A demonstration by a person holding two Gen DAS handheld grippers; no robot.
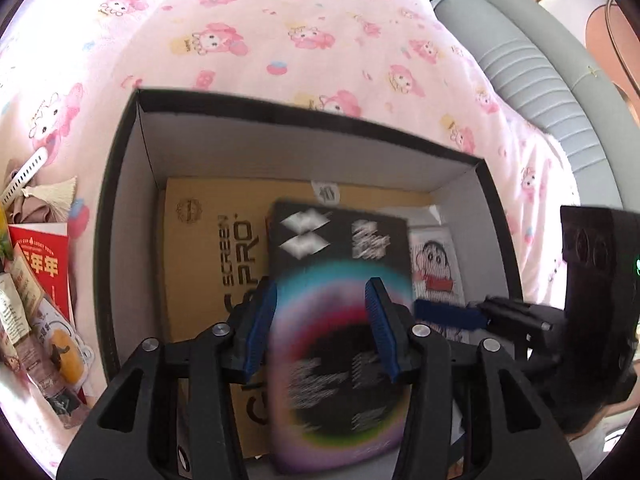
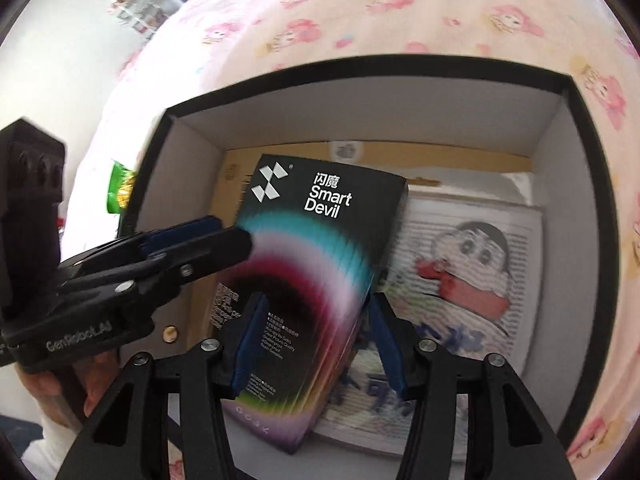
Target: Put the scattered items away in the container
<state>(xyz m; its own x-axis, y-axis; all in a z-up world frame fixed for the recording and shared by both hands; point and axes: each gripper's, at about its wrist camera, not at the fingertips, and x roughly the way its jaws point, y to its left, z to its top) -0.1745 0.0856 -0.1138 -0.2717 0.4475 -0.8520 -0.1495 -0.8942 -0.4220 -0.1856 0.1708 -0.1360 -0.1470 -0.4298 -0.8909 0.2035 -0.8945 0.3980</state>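
Observation:
The container (image 1: 120, 208) (image 2: 360, 66), a black box with white inner walls, sits on a pink bedspread. Inside lie a brown cardboard box (image 1: 200, 240) (image 2: 236, 172), a cartoon-printed pack (image 1: 436, 264) (image 2: 468, 272) and, tilted on top, a black "Smart Devil" box (image 1: 340, 248) (image 2: 320, 240). My left gripper (image 1: 322, 304) (image 2: 236, 232) hangs over that box's left part, jaws apart. My right gripper (image 2: 318, 312) (image 1: 420, 308) hovers over its right part, jaws also apart. The black box shows between each pair of fingers but seems to lie below them, with no pad pressing on it.
Left of the container on the bedspread (image 1: 280, 32) lie a red booklet (image 1: 40, 256), several snack packets (image 1: 52, 352) and a white strap (image 1: 24, 176). A green packet (image 2: 118, 188) lies by the container's left wall. A grey padded edge (image 1: 540, 60) runs along the right.

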